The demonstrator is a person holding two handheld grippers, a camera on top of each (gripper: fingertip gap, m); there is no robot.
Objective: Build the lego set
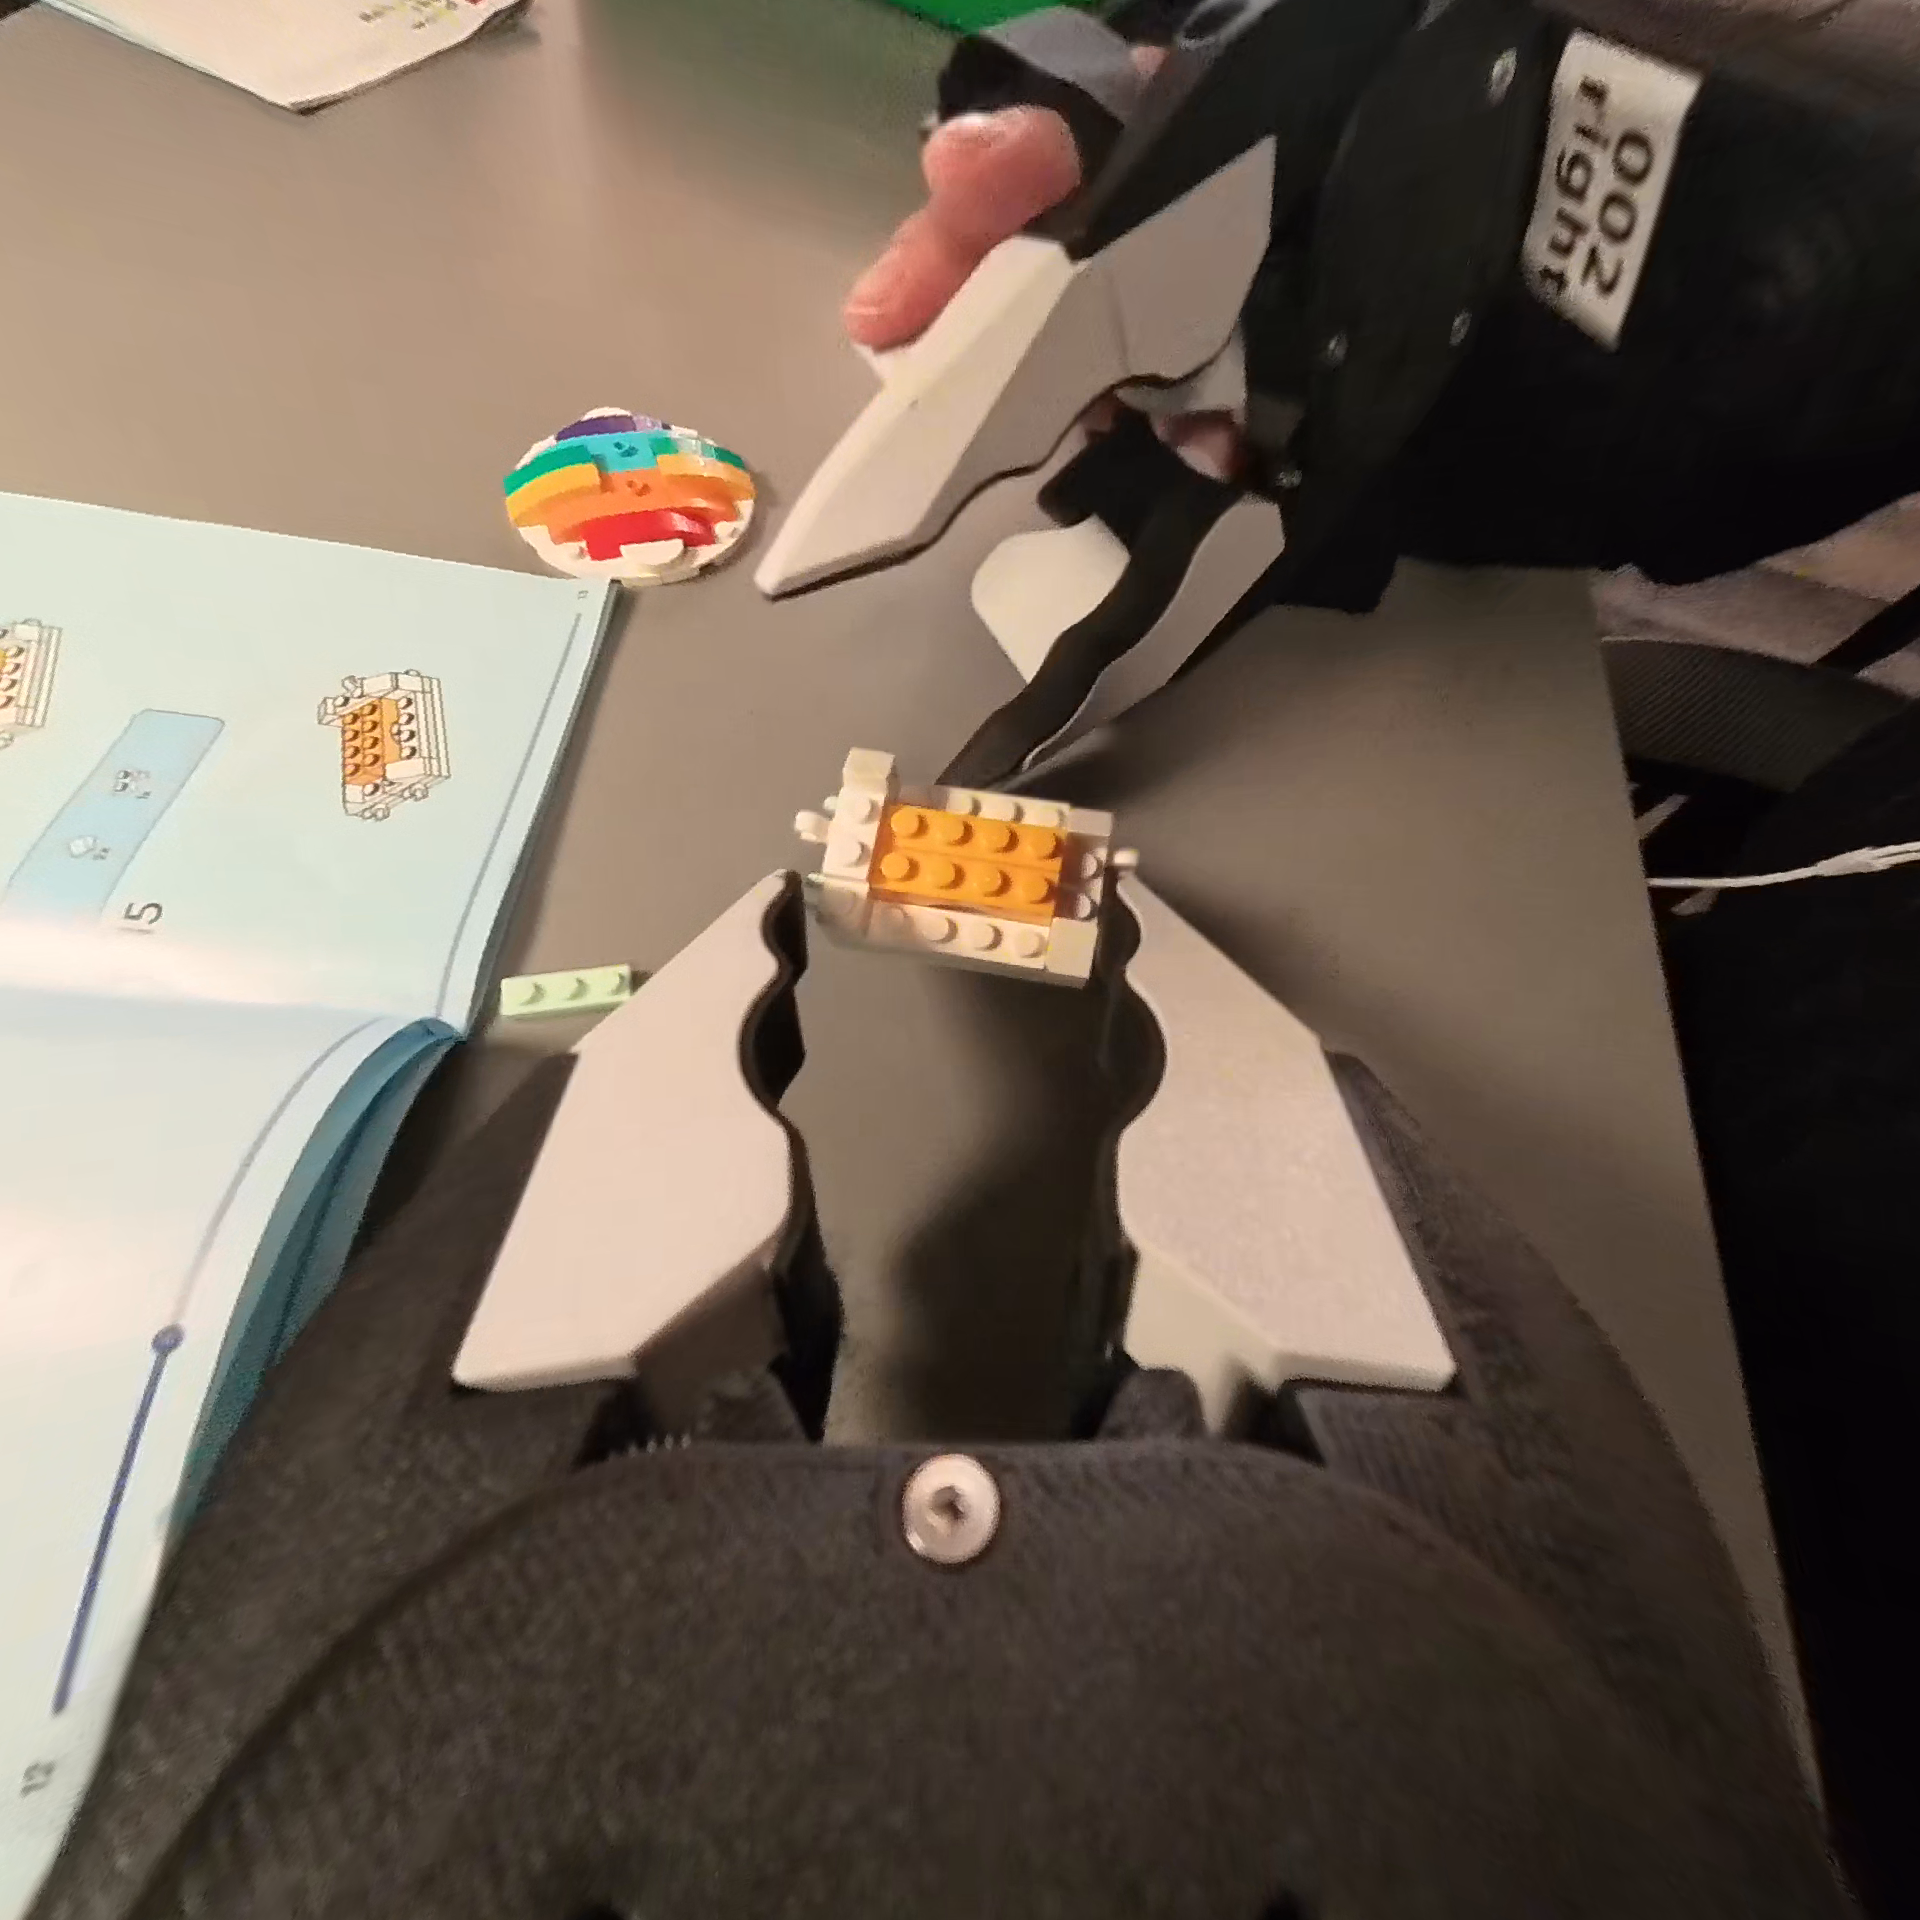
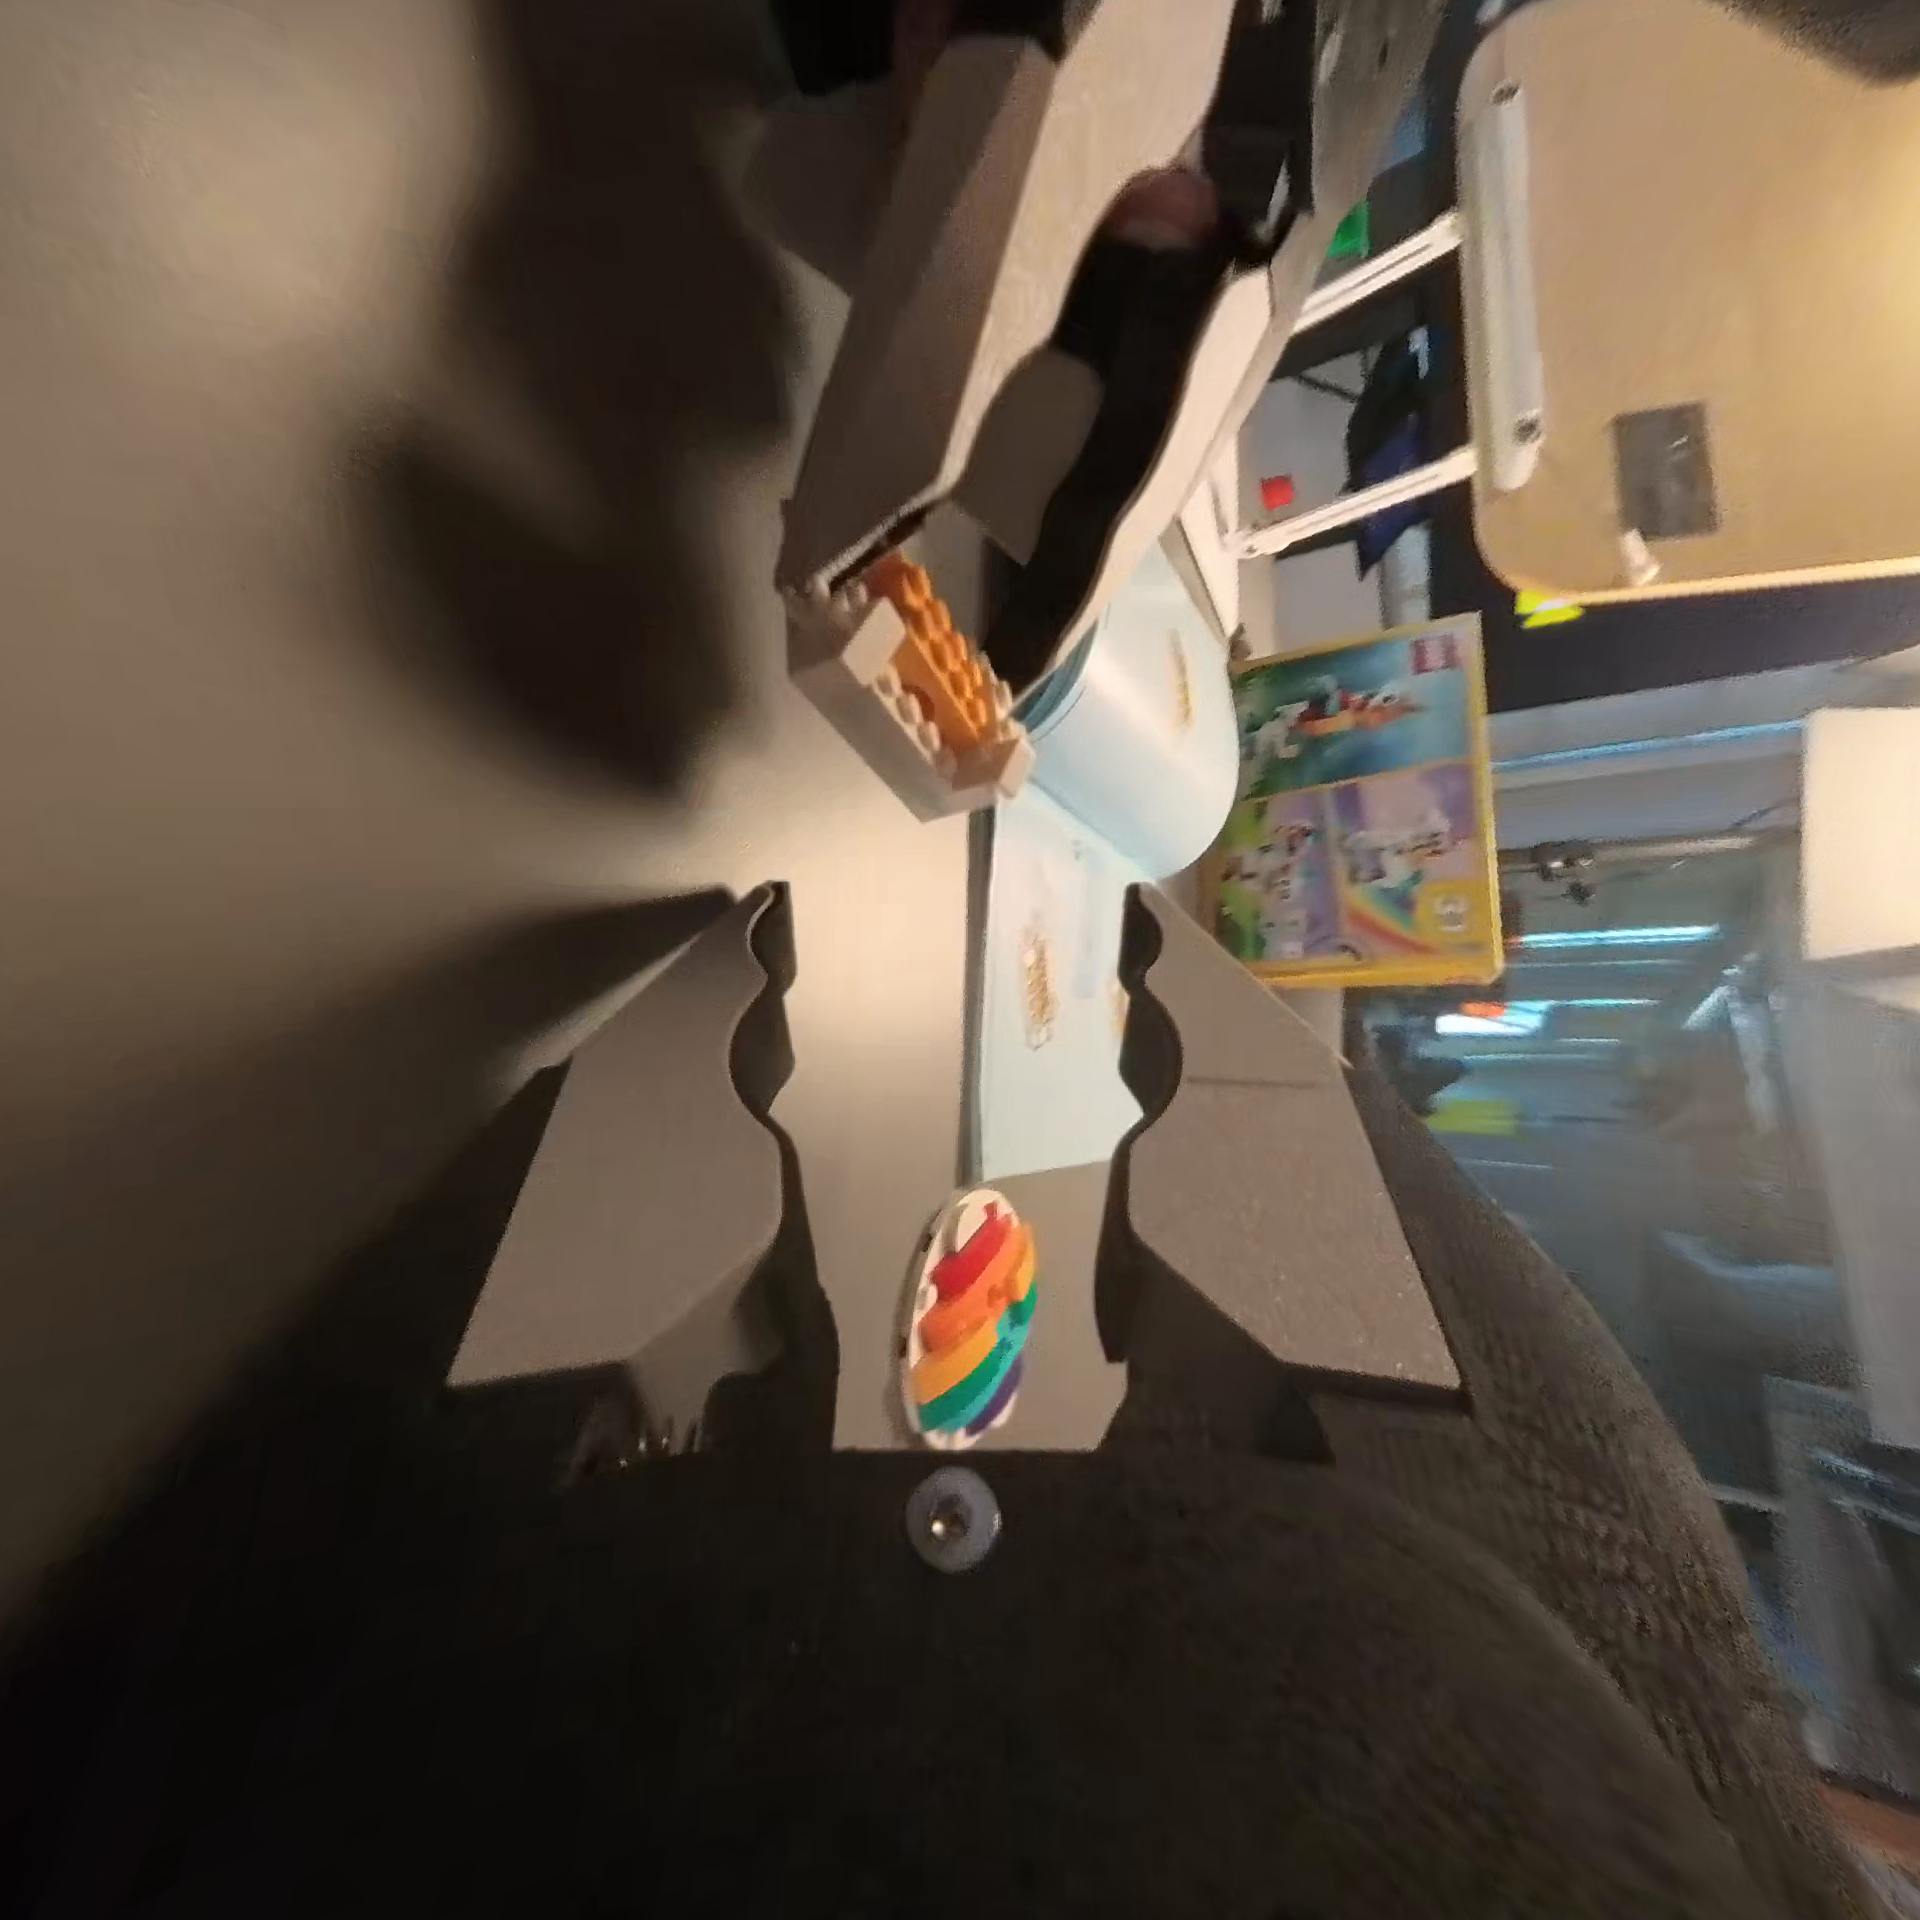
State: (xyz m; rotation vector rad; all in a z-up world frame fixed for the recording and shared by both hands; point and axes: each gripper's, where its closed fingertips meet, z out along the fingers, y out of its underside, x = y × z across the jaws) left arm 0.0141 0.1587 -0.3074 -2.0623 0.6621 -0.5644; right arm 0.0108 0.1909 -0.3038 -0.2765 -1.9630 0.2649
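Note:
A small white lego assembly with an orange studded top point(image 1: 966, 862) sits between the tips of my left gripper point(image 1: 956, 885), which is shut on it and holds it just above the grey table. In the right wrist view the same assembly point(image 2: 935, 675) shows at the top, clamped between the left gripper's fingers point(image 2: 883, 499). My right gripper point(image 1: 868, 675) hovers just beyond the assembly, jaws apart and empty; its own view shows it open point(image 2: 956, 894). A round rainbow-coloured lego disc point(image 1: 629, 494) lies on the table, and also shows between the right fingers point(image 2: 971, 1320).
An open pale-blue instruction booklet point(image 1: 260, 779) lies at the left. A pale green lego plate point(image 1: 566, 987) lies by its corner. The table's edge point(image 1: 1631, 883) runs close on the right. A lego box point(image 2: 1361, 810) stands beyond the booklet. Another paper point(image 1: 291, 42) lies at the far left. Tip to tip, the grippers are about 4 cm apart. From the right gripper's tips to the round rainbow-coloured lego disc point(image 1: 629, 494) is close to 11 cm.

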